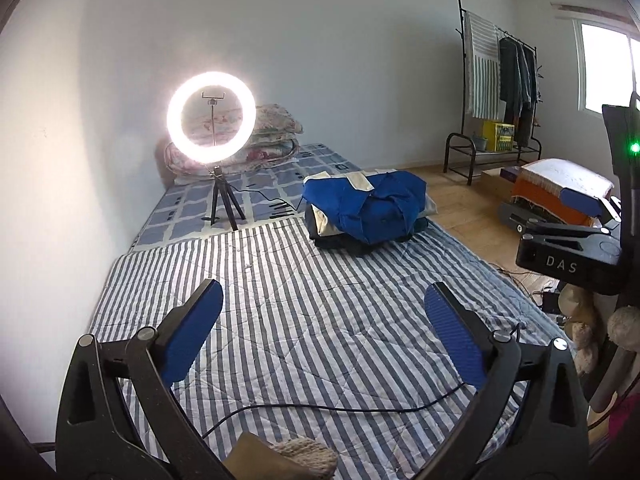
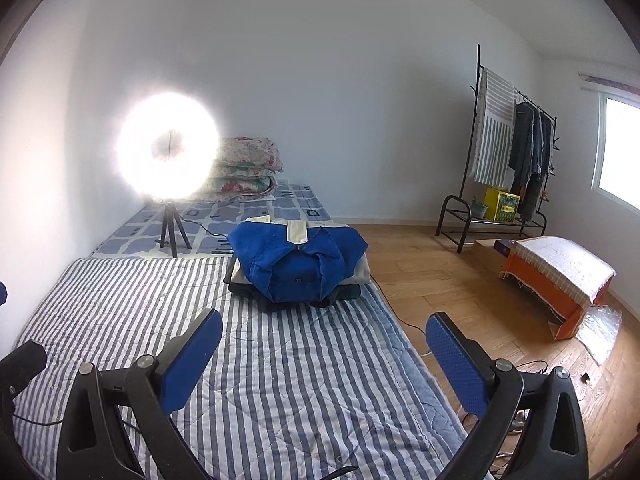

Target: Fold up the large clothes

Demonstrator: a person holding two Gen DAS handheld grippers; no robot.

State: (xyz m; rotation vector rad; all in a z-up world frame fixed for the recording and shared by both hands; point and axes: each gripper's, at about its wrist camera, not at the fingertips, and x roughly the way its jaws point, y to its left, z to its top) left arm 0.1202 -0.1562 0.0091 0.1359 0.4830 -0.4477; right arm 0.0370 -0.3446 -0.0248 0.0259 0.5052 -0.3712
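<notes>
1. Blue garment (image 2: 296, 264) tops a stack of clothes (image 1: 360, 236) at the striped quilt's (image 1: 280, 320) far edge; could slump if nudged.
2. Left gripper (image 1: 324, 320), right gripper (image 2: 324, 352): fingers fully spread, empty, well short of the stack.
3. Black cable (image 1: 340, 408) crosses the quilt; may snag.
4. Ring light (image 1: 211, 117) glare hides detail.

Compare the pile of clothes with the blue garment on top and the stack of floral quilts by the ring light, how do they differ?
The clothes pile is topped by a solid blue garment with cream trim; the floral quilts are pale and flower-printed. The clothes pile sits on the striped quilt, nearer the grippers; the floral quilts lie against the far wall, partly behind the ring light. The pile's top is rumpled; the quilts lie in rounded folds. Both are stacked fabric on the bed.
</notes>
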